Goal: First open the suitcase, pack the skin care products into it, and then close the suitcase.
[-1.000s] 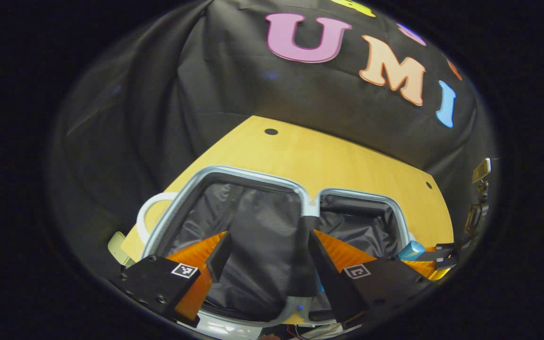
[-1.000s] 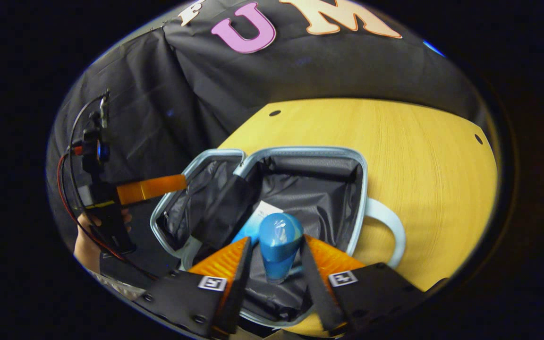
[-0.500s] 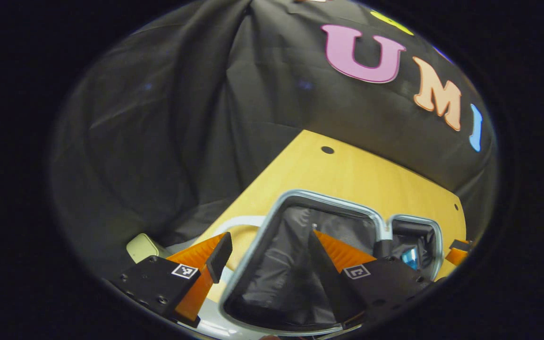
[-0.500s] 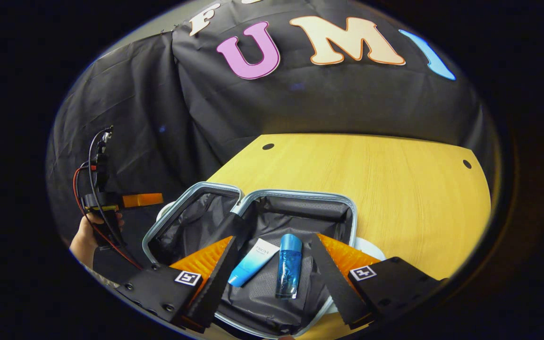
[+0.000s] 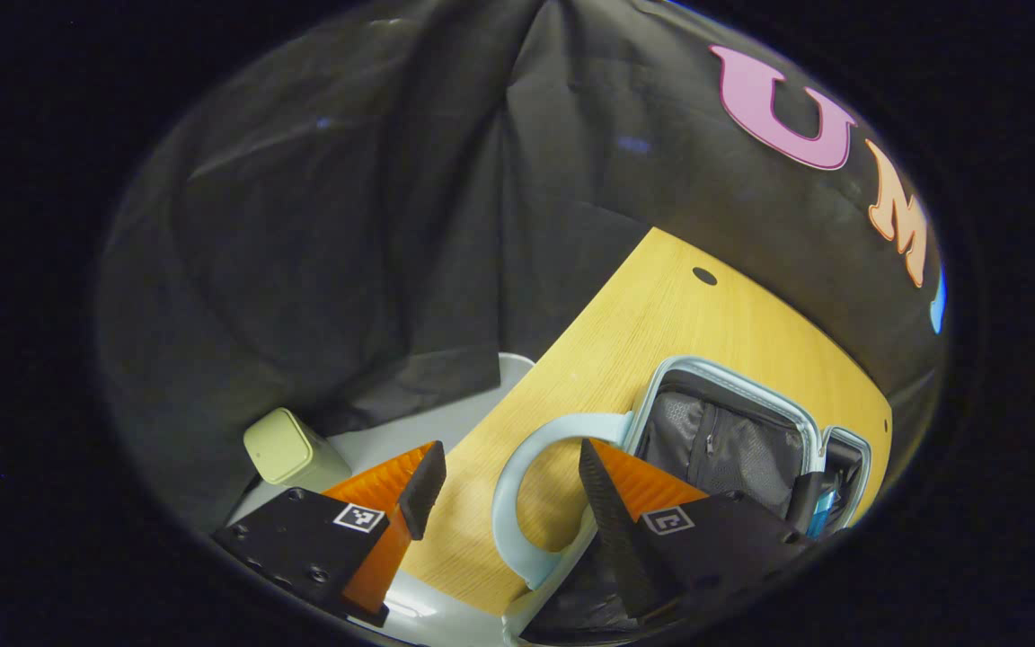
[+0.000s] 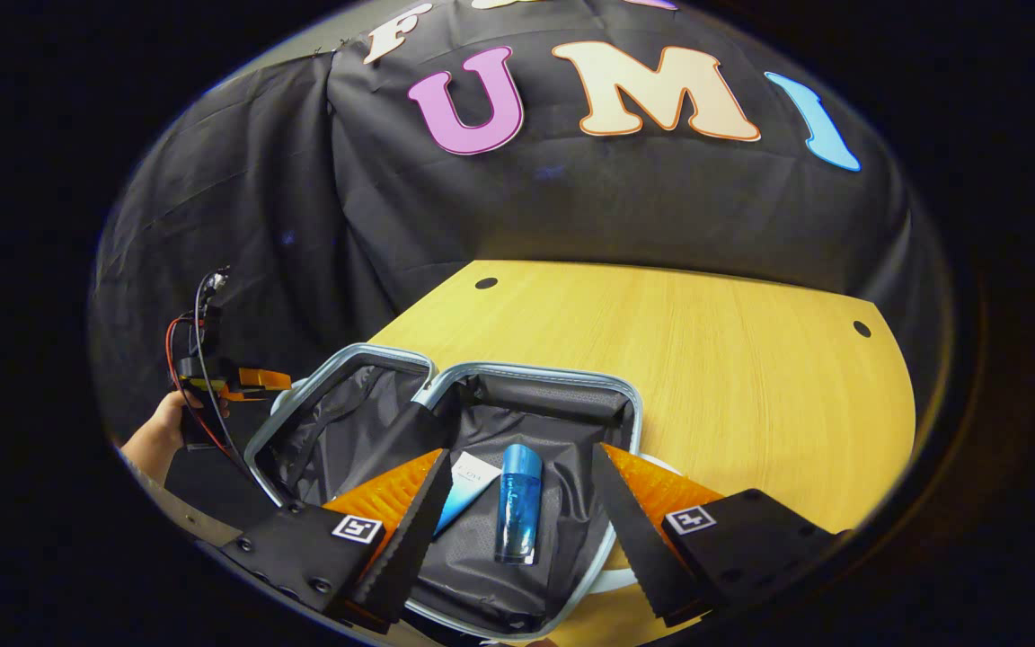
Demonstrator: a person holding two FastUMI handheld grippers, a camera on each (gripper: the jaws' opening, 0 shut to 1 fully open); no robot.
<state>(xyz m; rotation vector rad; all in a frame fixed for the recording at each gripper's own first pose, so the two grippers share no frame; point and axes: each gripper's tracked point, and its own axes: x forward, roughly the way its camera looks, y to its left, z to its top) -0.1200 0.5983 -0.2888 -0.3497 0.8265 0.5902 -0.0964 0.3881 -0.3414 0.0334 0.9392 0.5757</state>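
Wooden surface [image 6: 706, 359] carries the open suitcase [image 6: 446, 377], bottle [image 6: 517, 503] and tube [image 6: 468, 485] inside. Both claws, left claw [image 5: 504, 490] and right claw [image 6: 517, 530], gape empty; lift the left half squarely by its rim.

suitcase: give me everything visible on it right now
The pale blue hard-shell suitcase lies open flat on the light wooden table, both halves lined with dark, creased fabric. A rounded pale blue handle loops out from one half, whose lining has a zipped mesh pocket. In the other half lie a translucent blue bottle and, beside it, a white-and-blue tube. The open right gripper hovers above them, touching nothing; the open left gripper frames the handle without contact.
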